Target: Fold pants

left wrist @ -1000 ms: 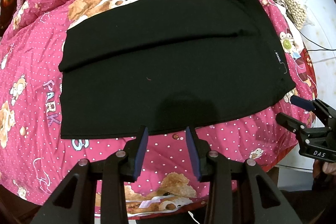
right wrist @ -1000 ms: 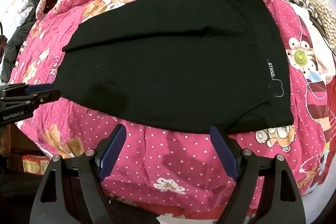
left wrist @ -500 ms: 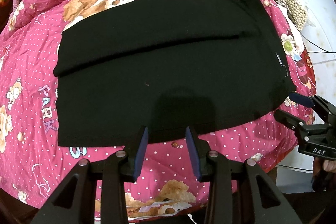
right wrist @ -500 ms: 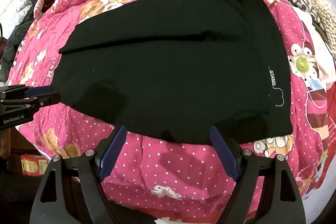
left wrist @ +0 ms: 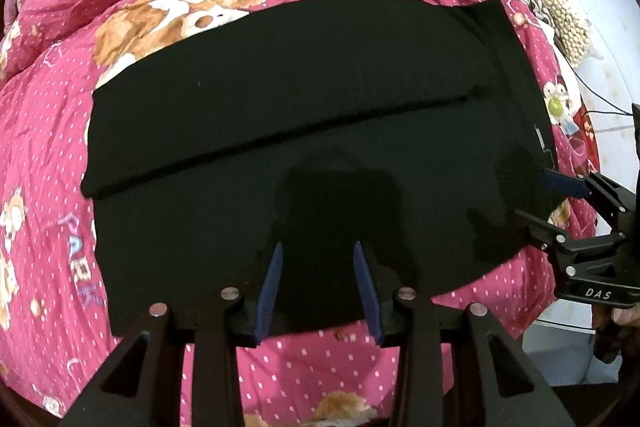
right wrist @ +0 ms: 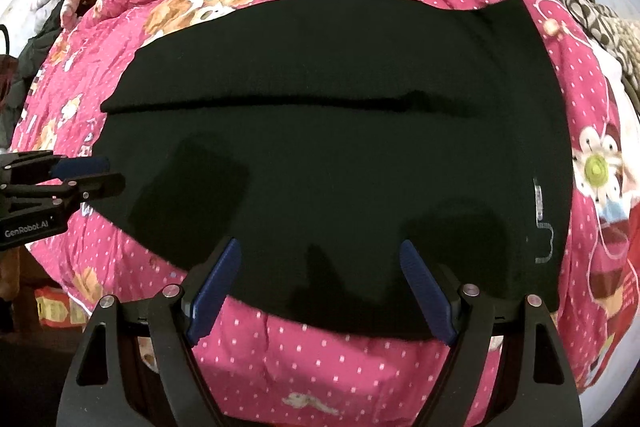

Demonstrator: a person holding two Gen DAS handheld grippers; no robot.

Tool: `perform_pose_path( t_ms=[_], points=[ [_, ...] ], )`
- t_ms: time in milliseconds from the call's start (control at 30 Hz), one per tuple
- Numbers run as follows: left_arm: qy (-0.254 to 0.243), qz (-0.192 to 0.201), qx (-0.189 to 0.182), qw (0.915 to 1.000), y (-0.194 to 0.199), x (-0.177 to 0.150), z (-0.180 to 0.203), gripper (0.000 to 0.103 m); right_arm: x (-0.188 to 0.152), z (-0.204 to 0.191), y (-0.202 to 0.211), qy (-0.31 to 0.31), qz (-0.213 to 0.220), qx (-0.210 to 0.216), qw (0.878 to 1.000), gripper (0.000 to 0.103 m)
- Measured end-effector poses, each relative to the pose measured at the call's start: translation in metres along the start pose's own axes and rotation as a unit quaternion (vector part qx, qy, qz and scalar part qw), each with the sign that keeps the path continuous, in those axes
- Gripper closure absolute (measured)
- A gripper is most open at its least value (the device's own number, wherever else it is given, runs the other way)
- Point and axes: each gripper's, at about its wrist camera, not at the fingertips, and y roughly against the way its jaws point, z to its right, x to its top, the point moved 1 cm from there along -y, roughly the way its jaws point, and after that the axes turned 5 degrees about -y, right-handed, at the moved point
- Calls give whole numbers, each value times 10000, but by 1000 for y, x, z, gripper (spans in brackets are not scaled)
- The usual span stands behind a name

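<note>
I see my right gripper (right wrist: 320,253), blue pads spread wide, over the near edge of the black pants (right wrist: 340,147); my left gripper (right wrist: 86,173) sits at their left edge.

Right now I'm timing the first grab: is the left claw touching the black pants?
Cannot tell. In the left wrist view the left claw, jaws open, overlaps the black pants near their front edge, but neither view shows contact or a gap.

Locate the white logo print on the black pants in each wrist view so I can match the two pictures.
Left wrist: the logo sits far right, mid-height, near the pants' right edge, above the right gripper.
Right wrist: the logo sits right of centre, lower half, above and right of the right gripper.
Shared landmark: the fold line running across the pants.
</note>
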Motion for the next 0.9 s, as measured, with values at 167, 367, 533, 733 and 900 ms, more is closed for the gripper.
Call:
perform_pose_path(
  t_ms=[167,367,533,733,900],
  points=[
    [-18,22,-11,10000,-11,27,-14,63,27,1,-11,55,-8,-24,10000,21],
    [-13,104,27,9999,-27,64,-39,59,68,2,-29,198,-26,-14,9998,21],
    [-3,293,167,9994,-41,103,-75,53,112,10,-44,391,46,59,9992,21],
    [-105,469,225,9986,-58,148,-113,46,179,21,-68,939,161,143,9953,21],
    [-261,377,202,9987,-85,170,-129,45,224,32,-90,1369,182,99,9904,20]
  ],
)
